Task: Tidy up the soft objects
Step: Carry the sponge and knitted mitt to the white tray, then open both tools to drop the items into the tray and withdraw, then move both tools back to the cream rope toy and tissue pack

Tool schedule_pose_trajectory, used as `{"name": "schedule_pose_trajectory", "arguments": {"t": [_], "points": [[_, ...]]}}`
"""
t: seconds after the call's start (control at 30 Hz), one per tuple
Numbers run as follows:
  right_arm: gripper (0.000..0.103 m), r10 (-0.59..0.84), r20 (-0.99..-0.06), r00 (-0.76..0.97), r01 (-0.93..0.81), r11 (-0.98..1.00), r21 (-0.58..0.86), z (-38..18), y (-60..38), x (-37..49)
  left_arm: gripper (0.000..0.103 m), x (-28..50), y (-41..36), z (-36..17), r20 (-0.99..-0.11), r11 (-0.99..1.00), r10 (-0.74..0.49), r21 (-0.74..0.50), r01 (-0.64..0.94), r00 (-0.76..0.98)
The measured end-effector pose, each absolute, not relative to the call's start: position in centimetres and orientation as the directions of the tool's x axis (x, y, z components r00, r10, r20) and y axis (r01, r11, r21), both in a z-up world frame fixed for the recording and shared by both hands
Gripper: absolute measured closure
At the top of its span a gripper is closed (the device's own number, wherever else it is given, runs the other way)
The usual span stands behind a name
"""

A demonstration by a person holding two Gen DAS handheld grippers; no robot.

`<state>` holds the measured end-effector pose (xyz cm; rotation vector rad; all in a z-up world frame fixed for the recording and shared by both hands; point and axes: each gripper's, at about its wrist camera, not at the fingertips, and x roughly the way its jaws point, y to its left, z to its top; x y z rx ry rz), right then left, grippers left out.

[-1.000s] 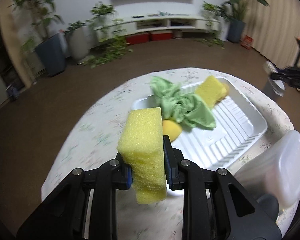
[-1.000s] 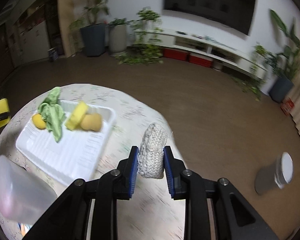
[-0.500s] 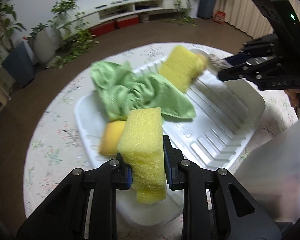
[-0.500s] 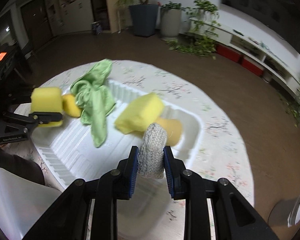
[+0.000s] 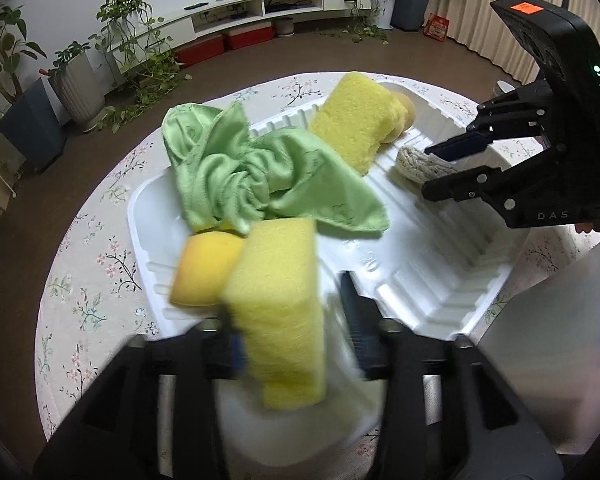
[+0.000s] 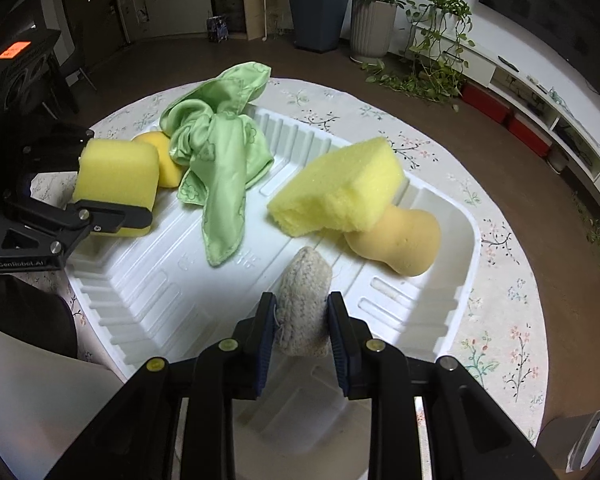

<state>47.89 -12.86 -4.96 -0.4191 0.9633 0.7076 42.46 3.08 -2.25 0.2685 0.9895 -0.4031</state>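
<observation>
The round flowered counter [image 6: 496,240] carries a white ribbed tray [image 6: 160,280] at its centre. In the tray a crumpled green cloth [image 6: 220,160] lies toward ten o'clock, and a yellow sponge block [image 6: 340,188] toward two o'clock leans on a tan rounded sponge [image 6: 404,240]. At nine o'clock, the left claw [image 5: 292,320] is spreading its jaws, and a yellow sponge [image 5: 280,304] stands loose between them, beside an orange-yellow sponge [image 5: 204,272]. At six o'clock, the right claw [image 6: 302,320] pinches a knitted grey pad [image 6: 304,300] over the tray floor.
</observation>
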Motion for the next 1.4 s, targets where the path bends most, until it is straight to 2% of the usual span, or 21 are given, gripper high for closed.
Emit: {"name": "schedule_pose_trajectory", "arguments": {"t": [0.03,0.07,0.1,0.17,0.23,0.3,0.63,0.83,1.07,1.4], "points": [[0.068,0.356,-0.854,0.378,-0.706,0.708,-0.017,-4.9,-12.9,47.9,0.034,42.6,3.1,-2.1,-0.848,0.894,-0.205,0.041,0.445,0.489],[0.056,0.354,-0.854,0.382,-0.701,0.713,-0.018,-4.9,-13.0,47.9,0.026,42.4,3.0,-2.1,-0.844,0.896,-0.199,0.049,0.440,0.498],[0.048,0.354,-0.850,0.389,-0.695,0.718,-0.018,-4.8,-13.2,47.8,0.025,42.4,3.2,-1.9,-0.839,0.901,-0.193,0.054,0.430,0.509],[0.047,0.361,-0.843,0.398,-0.694,0.720,-0.019,-4.5,-13.5,47.6,0.017,42.4,3.6,-1.6,-0.832,0.909,-0.193,0.047,0.413,0.520],[0.041,0.363,-0.840,0.403,-0.690,0.724,-0.018,-4.3,-13.7,47.5,0.011,42.5,4.3,-1.1,-0.821,0.920,-0.201,0.030,0.392,0.534],[0.037,0.368,-0.834,0.412,-0.684,0.729,-0.016,-4.0,-14.2,47.3,0.008,42.4,4.9,-0.7,-0.812,0.926,-0.217,0.004,0.378,0.542],[0.035,0.427,-0.763,0.485,-0.624,0.781,0.041,-0.9,-18.3,45.3,0.006,39.1,8.3,2.6,-0.744,0.948,-0.257,-0.071,0.310,0.616],[0.025,0.473,-0.710,0.522,-0.579,0.807,0.112,0.7,-22.2,41.4,0.003,33.2,10.2,4.4,-0.686,0.957,-0.278,-0.135,0.258,0.672],[0.015,0.519,-0.658,0.546,-0.509,0.829,0.232,1.0,-26.3,34.9,0.000,23.9,10.5,3.7,-0.638,0.957,-0.291,-0.187,0.223,0.713],[0.012,0.504,-0.664,0.552,-0.391,0.860,0.328,-0.8,-29.1,26.6,0.000,16.3,9.8,1.6,-0.644,0.960,-0.278,-0.217,0.178,0.713]]}}
